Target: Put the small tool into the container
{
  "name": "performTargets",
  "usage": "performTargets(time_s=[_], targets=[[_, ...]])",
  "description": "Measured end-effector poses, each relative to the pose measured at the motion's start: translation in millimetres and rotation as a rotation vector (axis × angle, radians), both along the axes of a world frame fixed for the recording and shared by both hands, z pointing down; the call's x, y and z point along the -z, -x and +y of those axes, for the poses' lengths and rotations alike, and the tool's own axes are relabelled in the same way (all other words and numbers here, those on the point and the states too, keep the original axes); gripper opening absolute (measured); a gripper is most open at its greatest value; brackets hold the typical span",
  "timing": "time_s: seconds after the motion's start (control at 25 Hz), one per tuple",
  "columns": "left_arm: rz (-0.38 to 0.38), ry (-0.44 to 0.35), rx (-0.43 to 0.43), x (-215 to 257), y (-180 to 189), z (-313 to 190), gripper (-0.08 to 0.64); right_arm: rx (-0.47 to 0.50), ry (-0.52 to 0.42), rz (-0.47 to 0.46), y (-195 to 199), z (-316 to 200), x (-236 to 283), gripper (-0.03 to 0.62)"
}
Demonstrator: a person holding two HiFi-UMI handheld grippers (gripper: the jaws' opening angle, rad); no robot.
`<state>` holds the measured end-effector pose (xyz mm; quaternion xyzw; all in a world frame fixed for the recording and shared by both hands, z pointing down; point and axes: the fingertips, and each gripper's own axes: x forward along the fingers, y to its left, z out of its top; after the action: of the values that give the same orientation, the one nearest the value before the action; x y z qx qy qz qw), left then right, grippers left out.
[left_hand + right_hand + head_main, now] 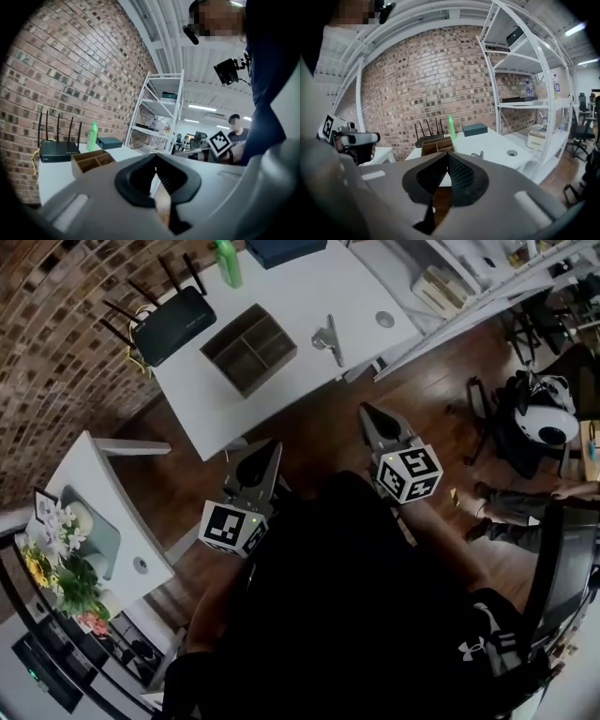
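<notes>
The small metal tool (329, 338) lies on the white table (309, 296), to the right of the wooden compartment container (249, 349). In the right gripper view, the tool (477, 154) shows just past the jaws and the container (437, 146) stands behind them. My left gripper (270, 448) and right gripper (367, 412) hang over the wooden floor in front of the table, both shut and empty. The left gripper (156, 161) points towards the container (92, 159). The right gripper (446, 161) aims at the table's front edge.
A black router (173, 322), a green bottle (226, 261) and a dark box (281, 249) sit at the table's back. A white shelf rack (487, 277) stands to the right. A small white table with flowers (103, 512) is at the left. A seated person (525, 502) is at far right.
</notes>
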<state>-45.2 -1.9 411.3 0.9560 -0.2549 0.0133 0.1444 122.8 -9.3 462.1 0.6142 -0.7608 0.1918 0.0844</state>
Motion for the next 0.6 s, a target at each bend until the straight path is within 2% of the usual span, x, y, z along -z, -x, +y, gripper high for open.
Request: performTargets(time_s=[0.12,0.32,0.36,0.48,0.6], targets=[[-0.015,0.013,0.002,1,-2,-15,0.0,-0.012,0.039,0.024,-6,-21,-15,0.011],[-0.071,0.032,0.047,-11,-11,-42,0.017,0.028,0.065,0.064,-18,-68,-44,0.012],[-0.091,0.037,0.067,-16,-14,-47,0.043,0.043,0.077,0.078,-21,-79,-54,0.023],[-0.154,0.056,0.13,-31,-24,-62,0.108,0.094,0.116,0.159,-36,-113,-85,0.132],[-0.215,0.065,0.188,-41,-33,-78,0.156,0.152,0.126,0.246,-43,-150,-106,0.153]])
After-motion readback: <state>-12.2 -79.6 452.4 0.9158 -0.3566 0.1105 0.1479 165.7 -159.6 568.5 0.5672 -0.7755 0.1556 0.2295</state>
